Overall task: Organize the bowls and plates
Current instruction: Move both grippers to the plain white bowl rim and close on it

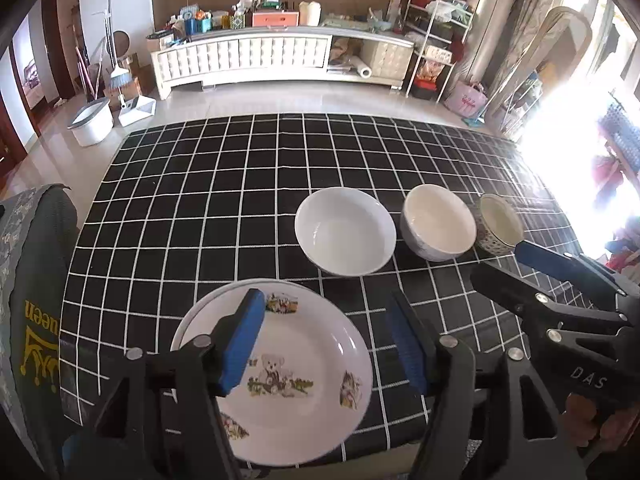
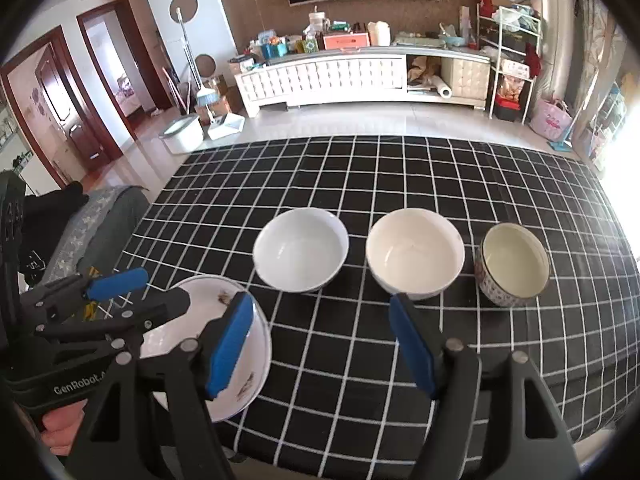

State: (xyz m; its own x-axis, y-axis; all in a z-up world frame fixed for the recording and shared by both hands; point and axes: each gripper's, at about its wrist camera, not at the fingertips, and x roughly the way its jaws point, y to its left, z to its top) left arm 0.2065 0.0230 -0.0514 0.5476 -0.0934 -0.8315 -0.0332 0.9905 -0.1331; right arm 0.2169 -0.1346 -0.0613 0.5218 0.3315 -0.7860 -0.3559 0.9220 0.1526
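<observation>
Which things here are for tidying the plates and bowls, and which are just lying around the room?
For the job:
- teddy bear plate, stacked on another plate
- white bowl
- cream bowl
- small patterned bowl

Just lying about:
- checked tablecloth
- white cabinet with clutter on top
- mop bucket
- pink bag
- wire shelf

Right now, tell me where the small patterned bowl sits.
The small patterned bowl sits at the right end of the bowl row on the checked tablecloth, just right of the cream bowl.
</observation>
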